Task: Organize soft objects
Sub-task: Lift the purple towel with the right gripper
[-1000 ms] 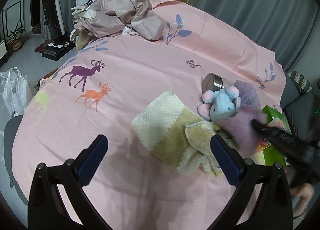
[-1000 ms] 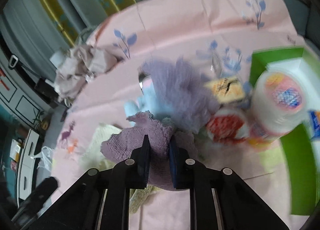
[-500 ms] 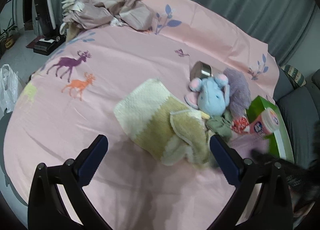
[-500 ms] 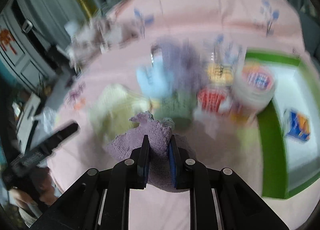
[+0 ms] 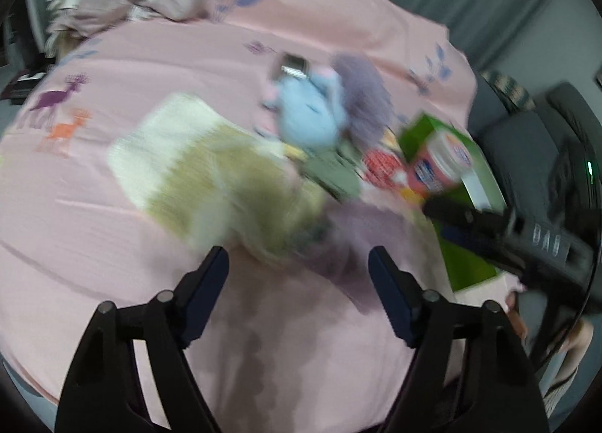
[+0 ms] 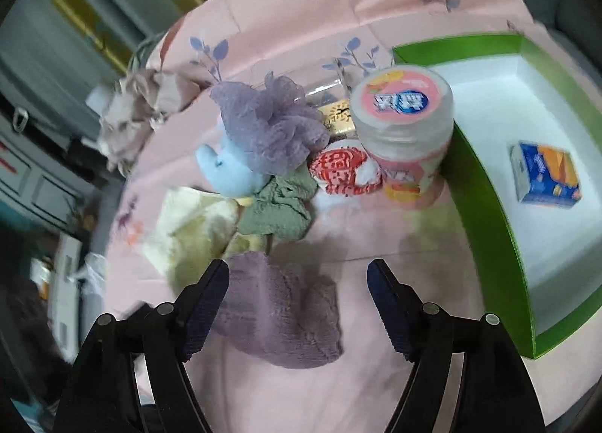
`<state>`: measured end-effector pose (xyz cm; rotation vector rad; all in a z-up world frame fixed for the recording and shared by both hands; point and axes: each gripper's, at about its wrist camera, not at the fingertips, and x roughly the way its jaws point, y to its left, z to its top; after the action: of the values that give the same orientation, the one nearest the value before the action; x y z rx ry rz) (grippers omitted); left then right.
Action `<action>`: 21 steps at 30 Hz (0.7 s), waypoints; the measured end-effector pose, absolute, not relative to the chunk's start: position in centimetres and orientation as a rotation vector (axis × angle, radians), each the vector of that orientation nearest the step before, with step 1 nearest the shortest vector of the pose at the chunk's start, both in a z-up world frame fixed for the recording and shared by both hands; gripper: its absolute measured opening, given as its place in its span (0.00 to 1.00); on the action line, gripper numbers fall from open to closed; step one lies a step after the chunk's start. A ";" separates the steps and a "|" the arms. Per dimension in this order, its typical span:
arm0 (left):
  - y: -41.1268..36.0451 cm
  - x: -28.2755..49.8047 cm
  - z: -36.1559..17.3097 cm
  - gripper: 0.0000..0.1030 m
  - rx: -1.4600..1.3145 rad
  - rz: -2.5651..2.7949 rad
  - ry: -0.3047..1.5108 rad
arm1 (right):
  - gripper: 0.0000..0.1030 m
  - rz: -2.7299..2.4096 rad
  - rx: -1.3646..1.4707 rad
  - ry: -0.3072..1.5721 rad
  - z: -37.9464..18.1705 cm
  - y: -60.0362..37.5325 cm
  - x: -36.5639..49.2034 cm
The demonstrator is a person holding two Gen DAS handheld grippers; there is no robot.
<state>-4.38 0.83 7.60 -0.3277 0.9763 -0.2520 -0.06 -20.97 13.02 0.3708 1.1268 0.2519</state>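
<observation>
A purple cloth lies on the pink sheet just in front of my right gripper, which is open and empty above it. The cloth also shows, blurred, in the left wrist view. Behind it lie a cream and yellow towel, a green cloth, a blue plush toy and a purple bath puff. My left gripper is open and empty, near the towel and the purple cloth.
A green tray with a white inside holds a blue packet at the right. A pink-lidded jar and a red and white item stand beside it. Crumpled bedding lies at the far left.
My right gripper has opened and let go of the purple cloth, which now lies on the sheet. My left gripper has moved closer to the pile and its jaws stand narrower.
</observation>
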 end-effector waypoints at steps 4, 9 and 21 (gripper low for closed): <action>-2.6 -4.4 5.9 0.64 -0.268 -0.296 1.042 | 0.74 0.301 0.464 1.200 11.2 -20.6 0.0; -4.8 -2.8 2.4 0.56 -0.271 -0.278 1.160 | 0.74 0.333 0.482 1.278 8.9 -18.7 0.2; -3.7 -1.0 1.4 0.18 -0.404 -0.317 1.111 | 0.38 0.320 0.520 1.338 5.5 -18.9 0.7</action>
<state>-0.96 -3.69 1.42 -0.4039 1.1109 -0.3173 0.74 -18.88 5.48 0.5196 1.3382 0.3199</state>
